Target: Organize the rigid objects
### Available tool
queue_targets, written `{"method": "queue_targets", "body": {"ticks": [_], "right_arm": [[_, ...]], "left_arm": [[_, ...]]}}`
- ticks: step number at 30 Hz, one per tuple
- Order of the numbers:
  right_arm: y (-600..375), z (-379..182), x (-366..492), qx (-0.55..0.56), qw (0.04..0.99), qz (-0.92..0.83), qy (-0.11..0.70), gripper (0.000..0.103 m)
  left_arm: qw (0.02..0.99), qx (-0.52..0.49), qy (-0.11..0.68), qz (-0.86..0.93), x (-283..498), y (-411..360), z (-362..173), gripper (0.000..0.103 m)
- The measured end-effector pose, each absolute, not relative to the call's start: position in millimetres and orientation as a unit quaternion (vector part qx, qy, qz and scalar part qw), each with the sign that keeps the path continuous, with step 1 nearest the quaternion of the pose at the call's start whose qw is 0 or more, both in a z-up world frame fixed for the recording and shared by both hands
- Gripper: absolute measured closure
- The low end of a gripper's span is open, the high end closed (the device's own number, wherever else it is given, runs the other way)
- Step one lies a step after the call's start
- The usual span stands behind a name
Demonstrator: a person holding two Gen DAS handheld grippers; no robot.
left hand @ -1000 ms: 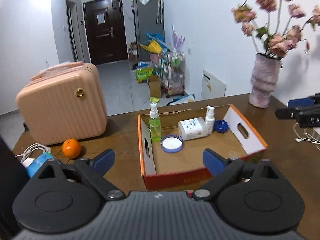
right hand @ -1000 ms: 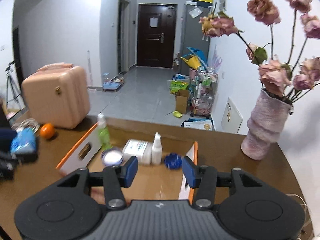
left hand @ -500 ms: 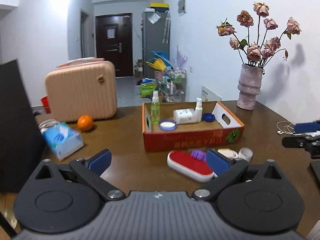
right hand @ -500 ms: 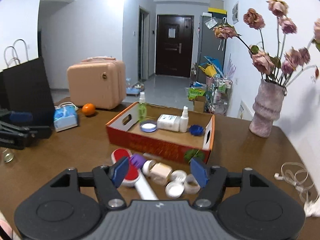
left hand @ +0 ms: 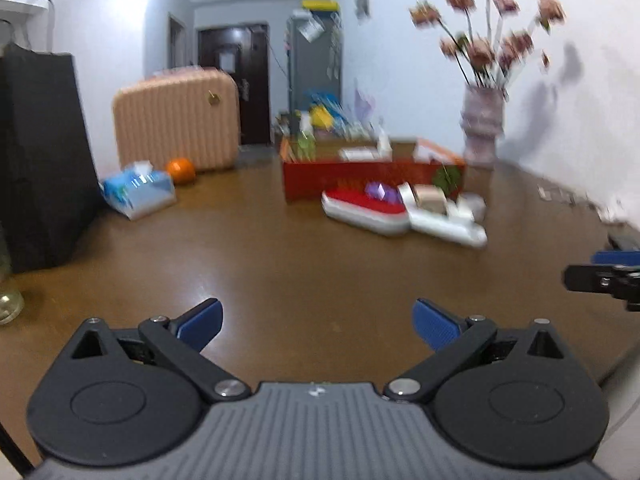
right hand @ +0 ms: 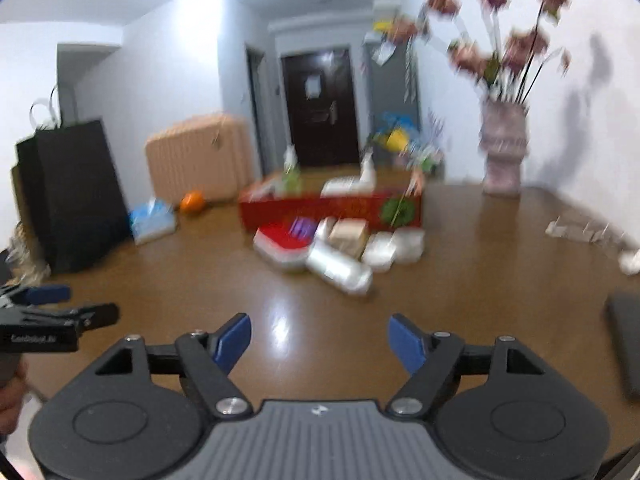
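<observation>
Left wrist view: left gripper (left hand: 316, 324) spread wide, empty, low over bare table (left hand: 280, 264).
Right wrist view: right gripper (right hand: 320, 338) likewise parted, nothing between its fingers.
Loose items: red-topped brush (right hand: 282, 244), small box (right hand: 347, 235) and white lids (right hand: 394, 246) clustered just before the cardboard tray (right hand: 332, 210), probably awaiting sorting into it.
Tray contents: spray bottles upright; details blurred.
Stance: both grippers well apart from the cluster, seemingly readied for a first pick.

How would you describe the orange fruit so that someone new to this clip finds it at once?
Find the big peach-pink ribbed suitcase standing at the far left of the brown table. At its foot, beside the blue tissue pack, sits the orange fruit. It is the only small round thing there, and bright orange.
</observation>
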State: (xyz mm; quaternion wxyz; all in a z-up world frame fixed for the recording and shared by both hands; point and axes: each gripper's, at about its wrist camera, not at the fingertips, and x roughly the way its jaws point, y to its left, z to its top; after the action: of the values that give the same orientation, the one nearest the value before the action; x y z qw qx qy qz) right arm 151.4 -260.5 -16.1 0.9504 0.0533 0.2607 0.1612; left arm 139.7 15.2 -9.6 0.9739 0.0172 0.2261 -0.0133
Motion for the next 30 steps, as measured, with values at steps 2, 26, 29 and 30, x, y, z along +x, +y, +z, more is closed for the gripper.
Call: {"method": "queue_targets", "body": {"ticks": [2,26,29,30], "right_arm": [[-255.2,-23.9,155.2,0.035,0.950,0.155,0.269,0.029],[-242.6,-56.1,320.6,0.026,0.935,0.156,0.318,0.077],[-253.4,-57.9,338.9,0.023,0.939,0.115,0.322,0.078],[-257.6,-57.9,343.8,0.026,0.939,0.115,0.322,0.078]], "left_arm": [[0.968,0.025,0.247,-0.024,141.6,10.9,-17.4,0.000],[0.957,0.062,0.276,-0.068,345.4,2.1,-14.9,0.000],[0.952,0.061,0.292,-0.059,382.9,5.3,-23.3,0.000],[0.953,0.052,0.294,-0.060,390.4,7.8,-26.3,0.002]]}}
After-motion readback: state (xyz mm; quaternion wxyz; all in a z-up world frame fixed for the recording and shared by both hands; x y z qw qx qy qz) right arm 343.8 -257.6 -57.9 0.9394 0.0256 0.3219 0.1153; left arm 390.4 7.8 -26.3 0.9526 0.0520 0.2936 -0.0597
